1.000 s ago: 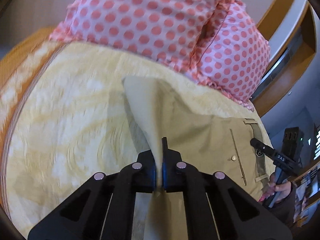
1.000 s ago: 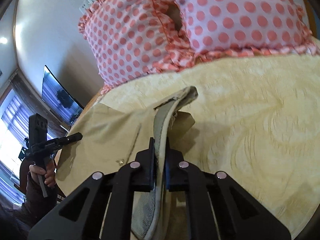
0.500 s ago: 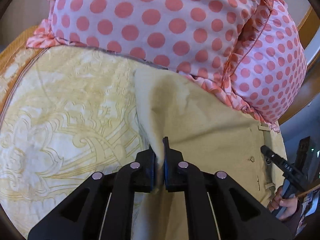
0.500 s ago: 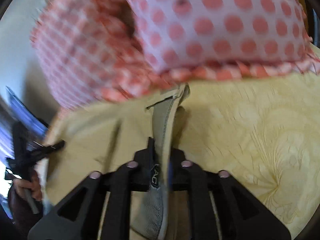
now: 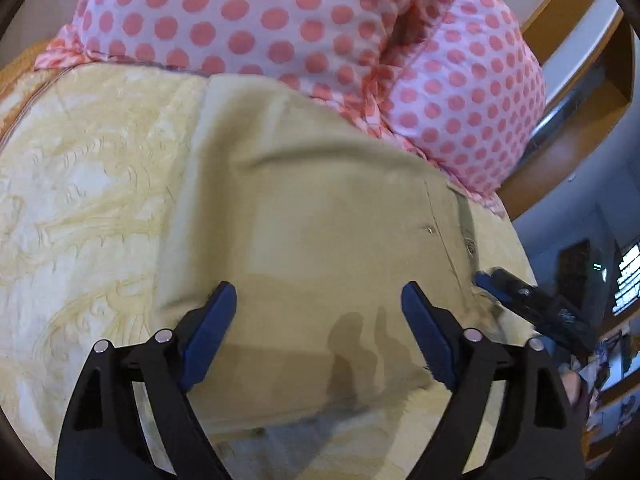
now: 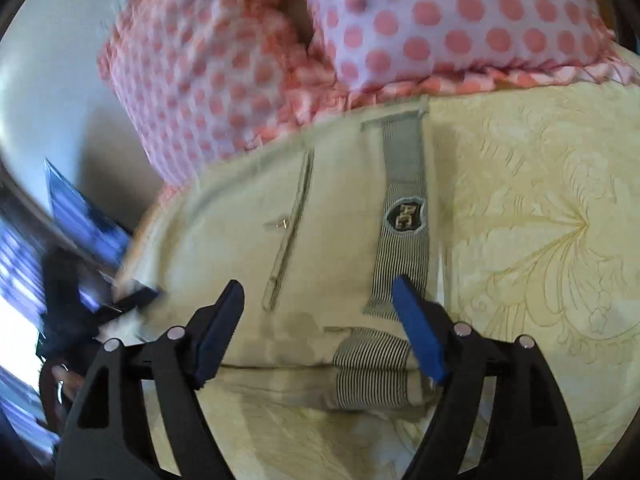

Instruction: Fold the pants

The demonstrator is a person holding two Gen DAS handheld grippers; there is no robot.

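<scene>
pants (image 5: 320,220) flat on bedspread (image 5: 88,184) | below spread left tool (image 5: 320,304) | right tool (image 6: 318,300) likewise

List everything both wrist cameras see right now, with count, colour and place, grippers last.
pants: one pair, khaki, folded flat on the bedspread below the pillows
striped waistband: one, grey and white, with a dark badge, on the pants' right edge
pillows: two, white with pink dots, at the head of the bed
bedspread: one, pale yellow, under everything
left gripper: black with blue pads, open above the pants
right gripper: same colours, open above the waistband end
</scene>
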